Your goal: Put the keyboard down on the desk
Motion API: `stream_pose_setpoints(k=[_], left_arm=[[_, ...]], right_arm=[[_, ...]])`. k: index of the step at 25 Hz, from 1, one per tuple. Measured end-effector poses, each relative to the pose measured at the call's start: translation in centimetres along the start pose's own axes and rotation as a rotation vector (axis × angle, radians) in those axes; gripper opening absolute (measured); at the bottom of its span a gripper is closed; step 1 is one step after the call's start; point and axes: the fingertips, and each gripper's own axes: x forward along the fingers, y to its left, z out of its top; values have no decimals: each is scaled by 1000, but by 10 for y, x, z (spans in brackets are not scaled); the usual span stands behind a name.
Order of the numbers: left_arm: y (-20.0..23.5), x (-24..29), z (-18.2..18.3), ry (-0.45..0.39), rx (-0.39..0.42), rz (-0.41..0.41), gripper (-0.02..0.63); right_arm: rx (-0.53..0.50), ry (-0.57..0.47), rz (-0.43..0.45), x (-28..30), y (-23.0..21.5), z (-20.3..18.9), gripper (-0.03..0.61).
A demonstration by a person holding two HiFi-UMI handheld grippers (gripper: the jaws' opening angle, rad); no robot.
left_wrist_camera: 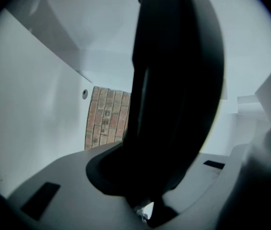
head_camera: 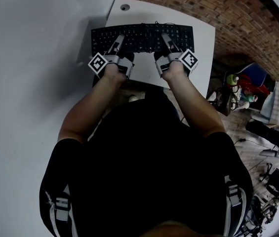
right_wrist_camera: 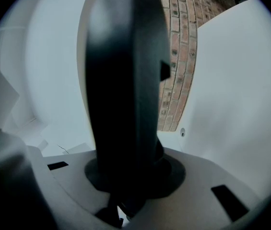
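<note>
Keyboard: near edge clamped in left gripper and right gripper, over desk; contact with desk unclear; release apparently outstanding.

The black, curved keyboard lies level over the white desk, keys facing up.

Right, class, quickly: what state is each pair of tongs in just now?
Left tongs: closed on the keyboard.
Right tongs: closed on the keyboard.
</note>
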Motion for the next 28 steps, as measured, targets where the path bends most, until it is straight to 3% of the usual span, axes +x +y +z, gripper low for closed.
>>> stream_pose_setpoints(k=[15,28], left_arm=[[-7,1,20,-41,45,-10,83],[-17,-9,-6,-98,59,27,83]], right_arm=[[1,57,21,26,-9,-5,104],[29,113,2,11,0,3,104]])
